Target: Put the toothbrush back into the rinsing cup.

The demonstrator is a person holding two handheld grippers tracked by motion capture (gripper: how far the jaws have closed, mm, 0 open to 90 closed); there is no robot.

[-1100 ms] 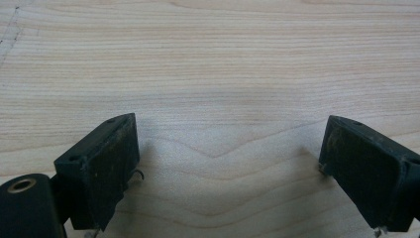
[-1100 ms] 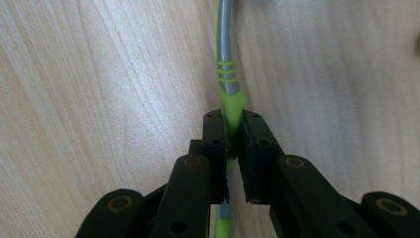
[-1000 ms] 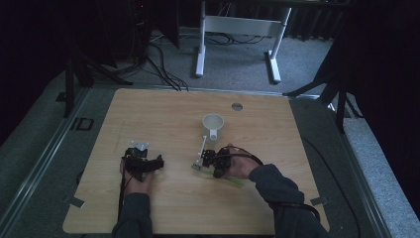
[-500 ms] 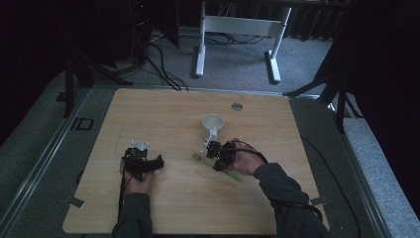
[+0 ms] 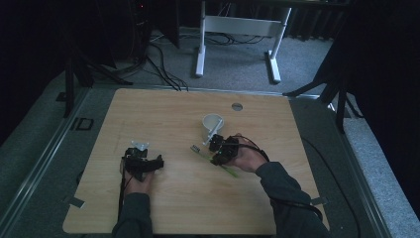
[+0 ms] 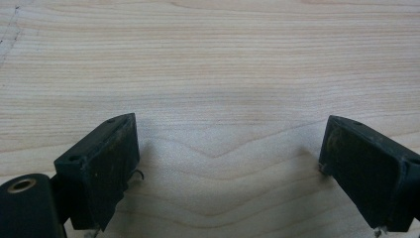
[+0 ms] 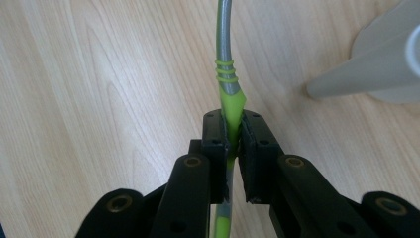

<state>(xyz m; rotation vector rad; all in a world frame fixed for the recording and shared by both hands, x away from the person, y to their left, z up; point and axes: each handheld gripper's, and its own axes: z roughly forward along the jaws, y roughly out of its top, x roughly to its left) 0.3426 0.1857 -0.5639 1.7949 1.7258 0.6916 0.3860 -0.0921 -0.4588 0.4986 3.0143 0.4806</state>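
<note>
Right tool (image 5: 214,151) has lifted the green-handled utensil (image 7: 227,84) off the desk (image 5: 163,114) toward the white cup (image 5: 212,122), pinching its handle tight. Left tool (image 5: 141,161) sits spread and idle, so looks like it's headed for the cup.

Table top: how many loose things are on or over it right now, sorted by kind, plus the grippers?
Green-handled utensil, clamped in the right gripper: 1
White cup: 1
Grippers, counting the open left gripper: 2
Total: 4
</note>
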